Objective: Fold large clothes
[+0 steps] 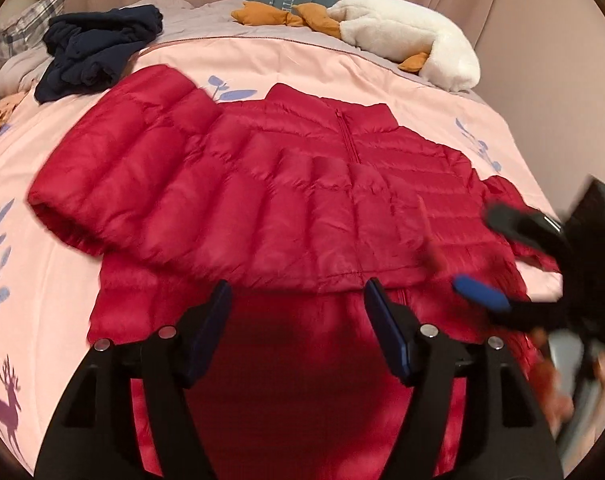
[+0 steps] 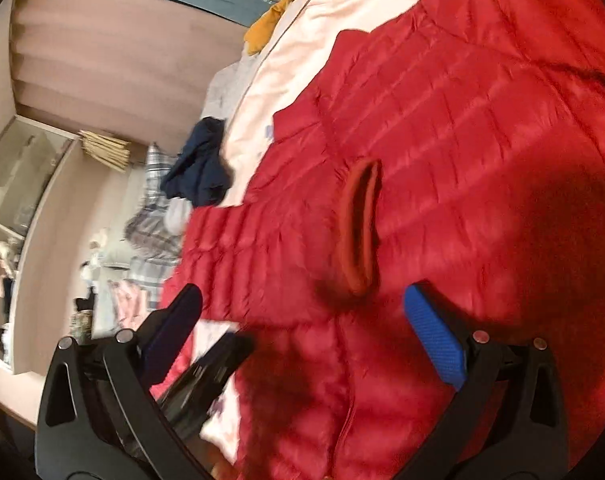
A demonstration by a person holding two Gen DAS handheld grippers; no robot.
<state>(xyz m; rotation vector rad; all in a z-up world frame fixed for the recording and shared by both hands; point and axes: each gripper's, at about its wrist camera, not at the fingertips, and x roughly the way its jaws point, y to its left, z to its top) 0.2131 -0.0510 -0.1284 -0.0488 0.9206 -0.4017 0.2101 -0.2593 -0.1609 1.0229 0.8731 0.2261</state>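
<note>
Only the right view shows the red jacket's [image 2: 442, 140] cuff opening [image 2: 360, 228].

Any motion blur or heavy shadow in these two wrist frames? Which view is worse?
Left wrist view: red jacket fairly sharp, right gripper smeared by motion at the right edge, strong fisheye bending of the bed. Right wrist view is worse: whole frame tilted and soft, left gripper streaked, a dark shadow over the jacket's lower right, room background blurred.
</note>
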